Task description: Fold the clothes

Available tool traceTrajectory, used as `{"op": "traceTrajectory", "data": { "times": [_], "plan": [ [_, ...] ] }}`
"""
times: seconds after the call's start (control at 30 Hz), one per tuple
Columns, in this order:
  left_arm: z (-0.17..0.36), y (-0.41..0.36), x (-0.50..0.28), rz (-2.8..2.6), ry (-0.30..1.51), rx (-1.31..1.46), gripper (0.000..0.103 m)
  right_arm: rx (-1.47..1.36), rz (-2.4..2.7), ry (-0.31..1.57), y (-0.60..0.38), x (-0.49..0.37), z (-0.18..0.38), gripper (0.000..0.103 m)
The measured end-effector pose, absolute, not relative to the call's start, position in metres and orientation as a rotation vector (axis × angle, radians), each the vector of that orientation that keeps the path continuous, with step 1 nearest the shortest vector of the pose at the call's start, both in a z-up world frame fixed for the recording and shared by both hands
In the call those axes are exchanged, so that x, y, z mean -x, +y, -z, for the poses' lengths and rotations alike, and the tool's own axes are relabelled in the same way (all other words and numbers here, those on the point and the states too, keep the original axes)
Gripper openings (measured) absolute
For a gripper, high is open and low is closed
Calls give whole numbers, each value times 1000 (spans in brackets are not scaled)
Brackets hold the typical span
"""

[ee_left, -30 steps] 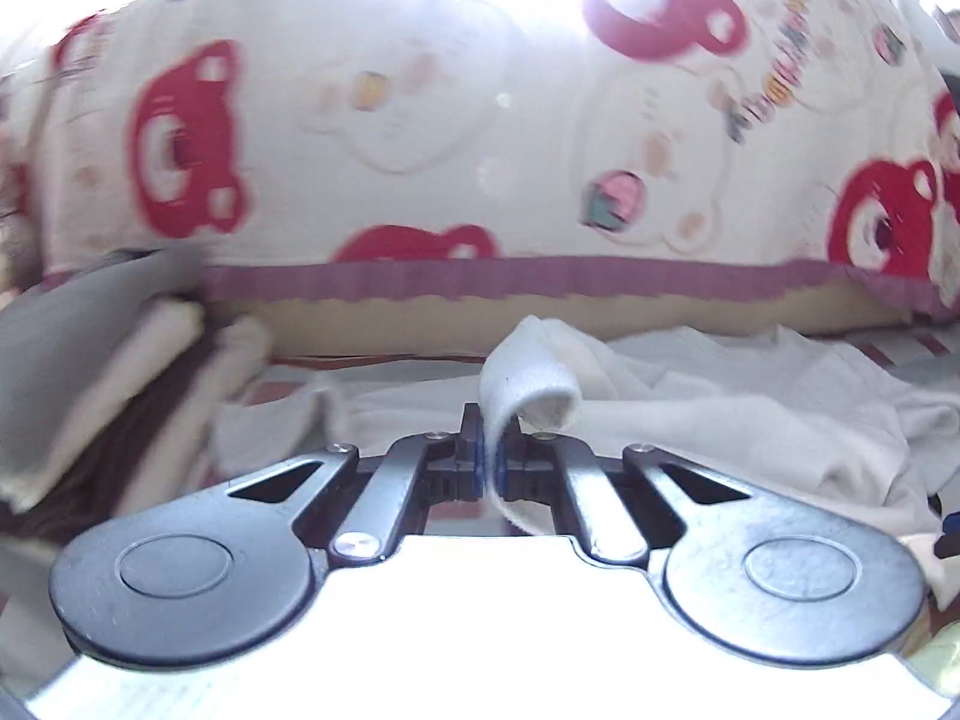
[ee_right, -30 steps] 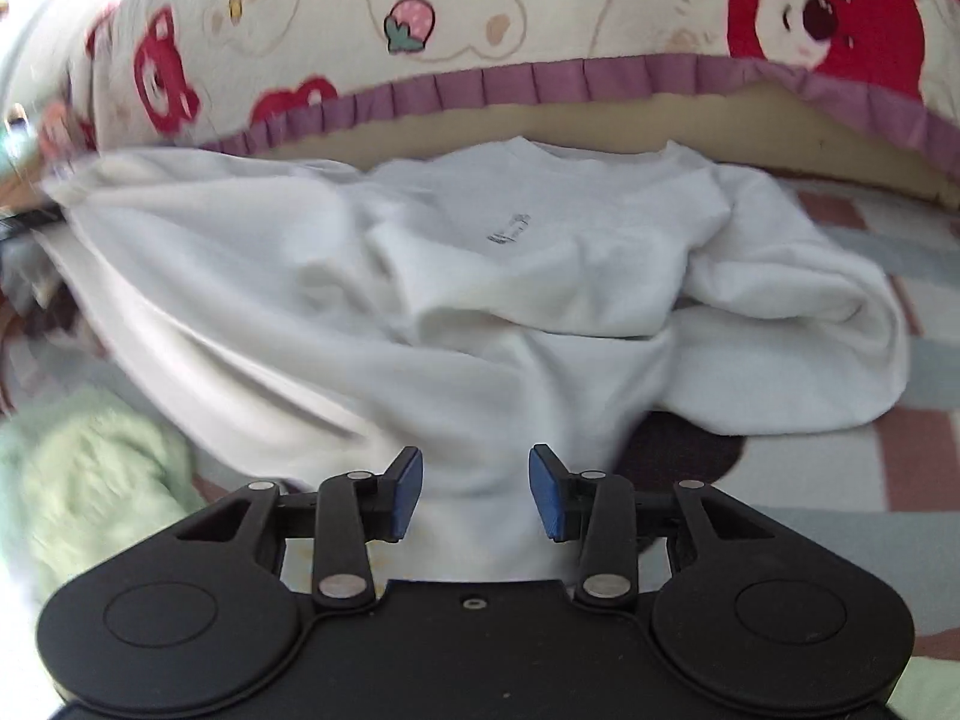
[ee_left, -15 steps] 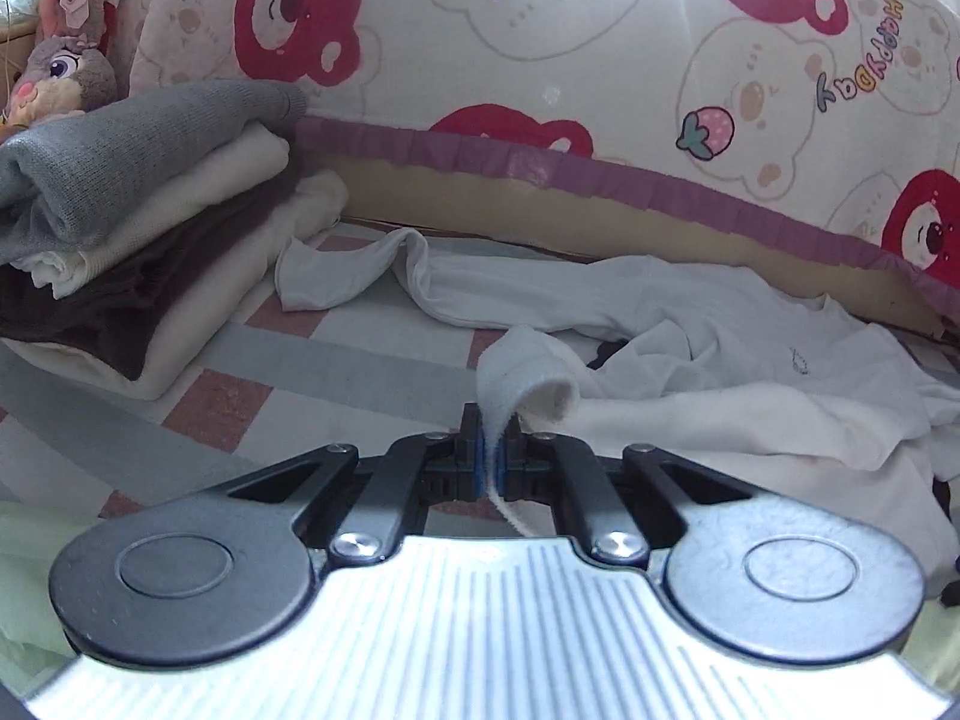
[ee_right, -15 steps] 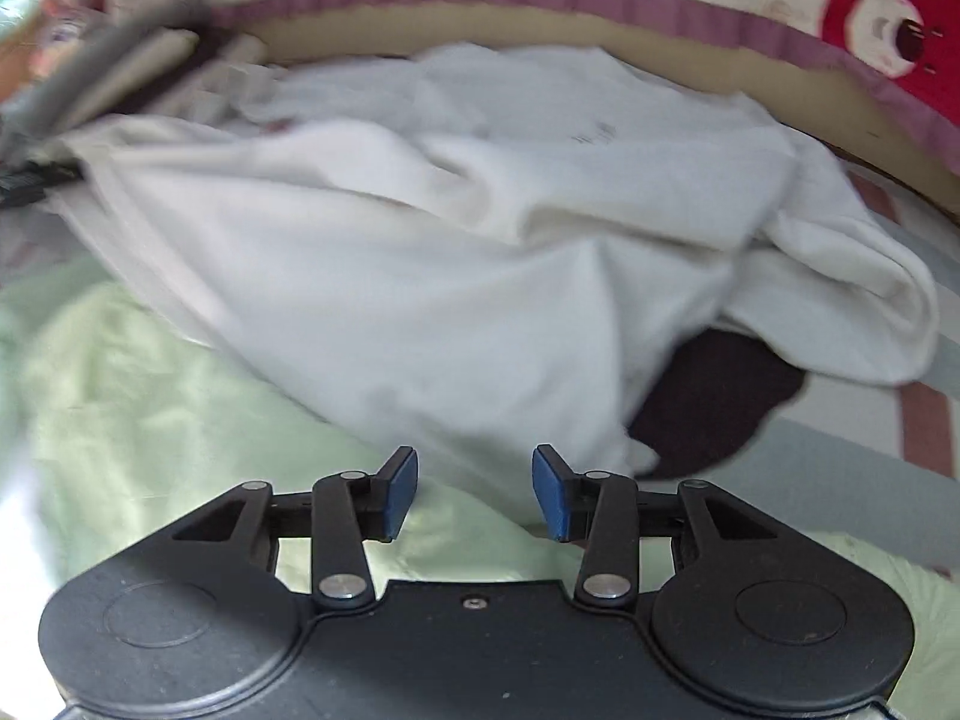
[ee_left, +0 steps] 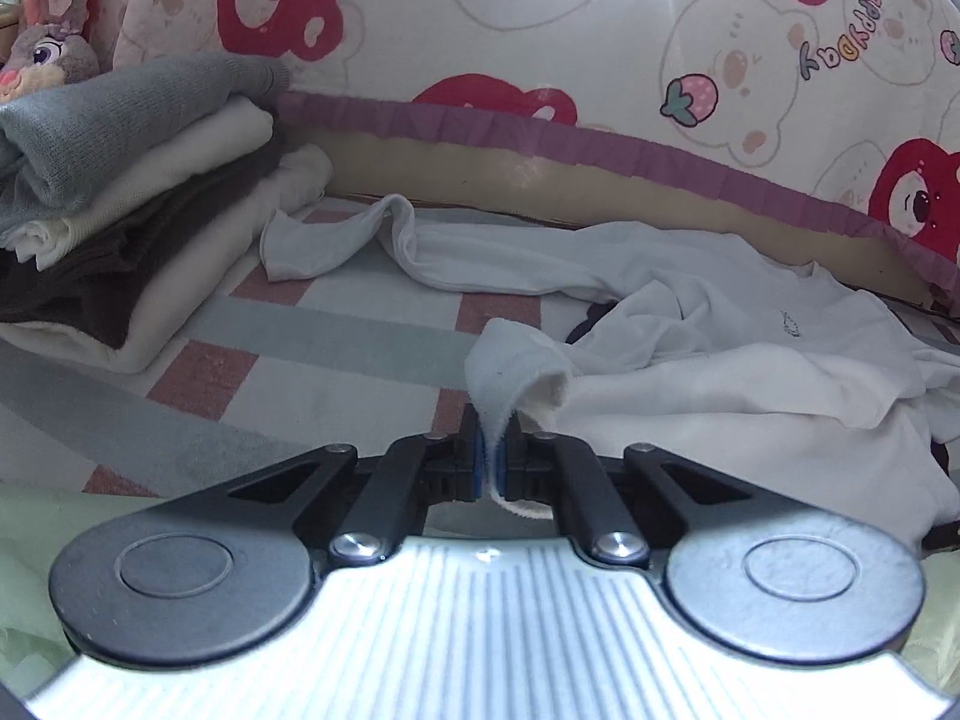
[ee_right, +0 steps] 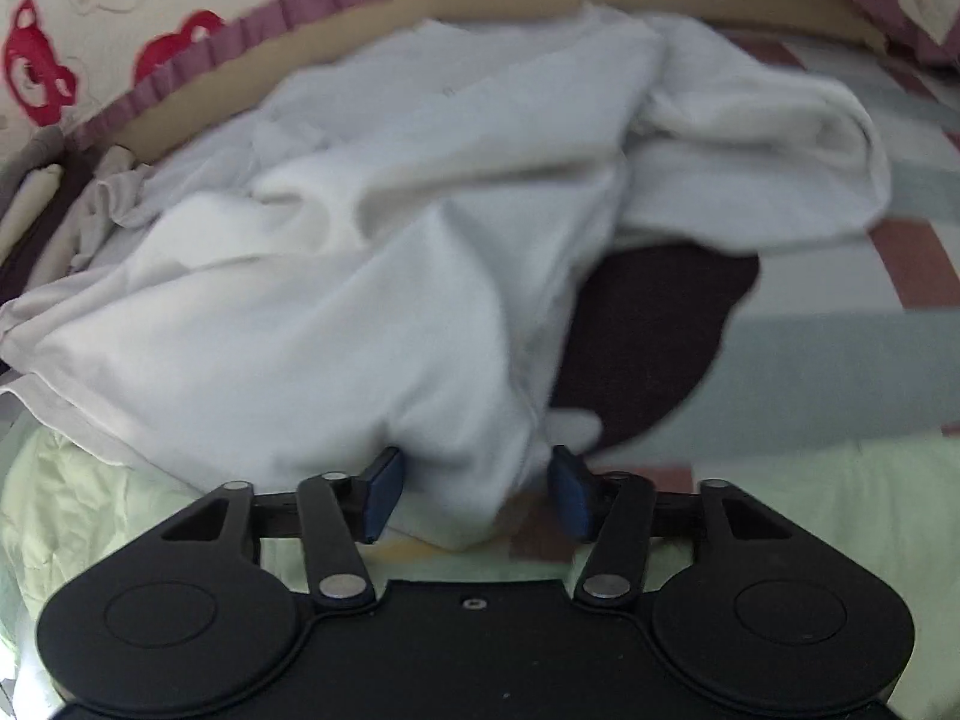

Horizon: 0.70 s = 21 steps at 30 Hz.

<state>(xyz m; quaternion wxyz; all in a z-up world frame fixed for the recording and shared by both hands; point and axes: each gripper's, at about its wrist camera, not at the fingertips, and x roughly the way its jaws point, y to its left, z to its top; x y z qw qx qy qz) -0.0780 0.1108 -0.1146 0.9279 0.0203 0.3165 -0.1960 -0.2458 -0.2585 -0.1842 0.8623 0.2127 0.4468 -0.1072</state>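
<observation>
**Desk:** What is showing at far left?

**Photographer:** A plush toy (ee_left: 45, 54) is sitting at the edge, and beside it a stack of folded clothes (ee_left: 120, 192) is resting against the bear-print bedspread (ee_left: 540, 24), a grey knit on top, then cream, dark brown and cream layers. That stack is reading as the finished part of the job.

**Desk:** And the piece in hand?

**Photographer:** A white long-sleeved top (ee_left: 720, 324) is lying crumpled on the checked bed sheet (ee_left: 336, 336), one sleeve trailing left toward the stack. The left tongs (ee_left: 493, 459) are pinching a hem or cuff of it tight, the cloth curling up above the closed jaws.

**Desk:** The right side?

**Photographer:** The right tongs (ee_right: 474, 495) are standing wide, a fold of the same top (ee_right: 372, 276) bulging between the blue pads without being clamped. A dark brown garment (ee_right: 654, 324) is lying partly under the white one, and pale green fabric (ee_right: 780, 498) is spreading nearest the camera.

**Desk:** How far along?

**Photographer:** My judgement: the top is not yet spread flat, so no fold on it is started; it, the brown piece and perhaps the green one are still waiting.

**Desk:** Any baskets or bins?

**Photographer:** None are showing in either view.
</observation>
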Motion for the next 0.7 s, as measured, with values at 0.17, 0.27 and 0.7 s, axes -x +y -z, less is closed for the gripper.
{"op": "traceTrajectory", "data": {
  "times": [0.17,0.27,0.7],
  "plan": [
    [74,124,79,559,548,19,4,-390,51,671,-271,254,97,8],
    [39,135,83,581,515,80,3,-402,25,563,-295,278,23,8],
    [90,182,116,482,859,209,2,-491,143,1144,-295,354,122,9]
  ]
}}
